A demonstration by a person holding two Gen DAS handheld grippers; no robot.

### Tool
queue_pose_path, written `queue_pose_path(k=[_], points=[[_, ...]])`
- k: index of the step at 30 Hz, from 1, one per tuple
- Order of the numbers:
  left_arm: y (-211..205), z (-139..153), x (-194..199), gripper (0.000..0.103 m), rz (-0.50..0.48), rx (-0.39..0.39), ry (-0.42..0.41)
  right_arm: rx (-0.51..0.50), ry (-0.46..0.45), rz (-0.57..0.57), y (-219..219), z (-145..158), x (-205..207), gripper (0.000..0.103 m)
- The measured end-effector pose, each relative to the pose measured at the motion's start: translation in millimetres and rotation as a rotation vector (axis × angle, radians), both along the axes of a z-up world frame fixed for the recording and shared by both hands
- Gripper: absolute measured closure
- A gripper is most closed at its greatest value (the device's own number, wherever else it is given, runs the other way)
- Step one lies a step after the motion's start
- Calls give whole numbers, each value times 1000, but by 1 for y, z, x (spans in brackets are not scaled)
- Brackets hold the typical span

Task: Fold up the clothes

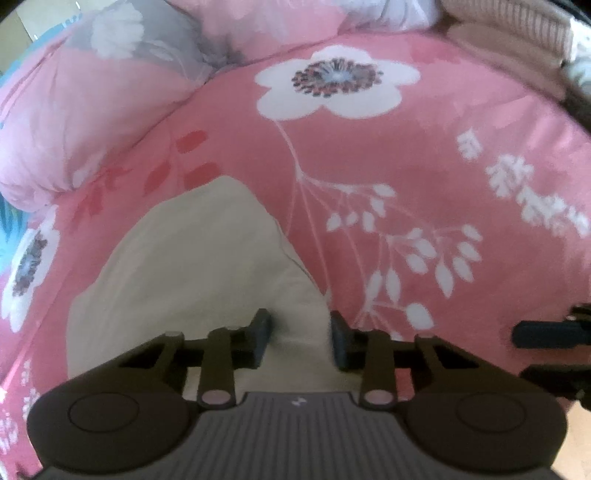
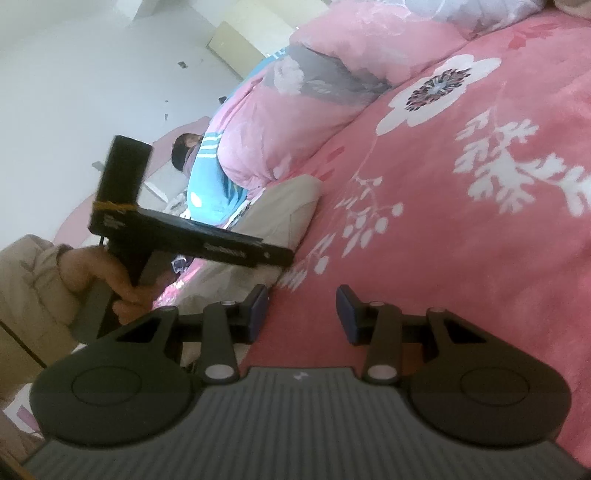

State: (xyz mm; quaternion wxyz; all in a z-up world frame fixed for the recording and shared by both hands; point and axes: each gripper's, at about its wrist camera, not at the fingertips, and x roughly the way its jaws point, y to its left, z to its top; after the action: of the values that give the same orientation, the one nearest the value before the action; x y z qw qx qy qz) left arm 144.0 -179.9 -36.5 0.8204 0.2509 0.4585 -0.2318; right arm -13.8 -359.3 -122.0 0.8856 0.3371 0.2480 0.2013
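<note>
A beige garment lies flat on the pink flowered bedspread. My left gripper points down at its near right edge. Its jaws stand apart, with the cloth lying flat under the gap and no pad visibly pressing on it. In the right wrist view the same garment shows beyond the left gripper's black body, held by a hand in a beige sleeve. My right gripper hovers open over bare bedspread just right of the garment, nothing between its fingers.
A bunched pink and grey quilt borders the far side of the bedspread. A blue garment with white stripes lies at the bed's edge, white floor beyond. A beige knitted piece sits at the far right.
</note>
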Motion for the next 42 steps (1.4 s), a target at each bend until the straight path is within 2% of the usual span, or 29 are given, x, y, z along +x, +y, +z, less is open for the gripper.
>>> queue_pose_path(k=[5, 12, 14, 16, 17, 23, 27, 30, 32, 34, 36, 38, 42], points=[[11, 7, 6, 72, -2, -62, 21, 154, 26, 21, -7, -5, 18, 63], [20, 13, 13, 74, 2, -120, 52, 348, 96, 131, 10, -22, 70, 63], [21, 13, 15, 74, 5, -129, 58, 402, 102, 169, 16, -28, 80, 69], [22, 13, 16, 74, 3, -133, 64, 451, 93, 211, 23, -32, 84, 83], [22, 12, 16, 74, 0, -133, 67, 468, 88, 221, 25, -33, 83, 87], [25, 11, 17, 75, -9, -146, 73, 466, 96, 268, 25, -35, 64, 94], [27, 10, 18, 75, -14, -153, 75, 396, 113, 307, 26, -31, 49, 94], [27, 11, 18, 76, -14, -156, 74, 449, 82, 232, 12, -30, 55, 92], [27, 11, 19, 76, -9, -163, 79, 480, 103, 189, 6, -34, 64, 92], [27, 11, 21, 76, -2, -169, 85, 453, 134, 170, 11, -36, 70, 92], [27, 11, 21, 76, 2, -173, 87, 425, 145, 206, 23, -34, 70, 92], [26, 9, 22, 76, 4, -176, 89, 478, 153, 288, 36, -37, 64, 92], [22, 1, 20, 73, 1, -164, 90, 412, 168, 373, 56, -37, 40, 92]])
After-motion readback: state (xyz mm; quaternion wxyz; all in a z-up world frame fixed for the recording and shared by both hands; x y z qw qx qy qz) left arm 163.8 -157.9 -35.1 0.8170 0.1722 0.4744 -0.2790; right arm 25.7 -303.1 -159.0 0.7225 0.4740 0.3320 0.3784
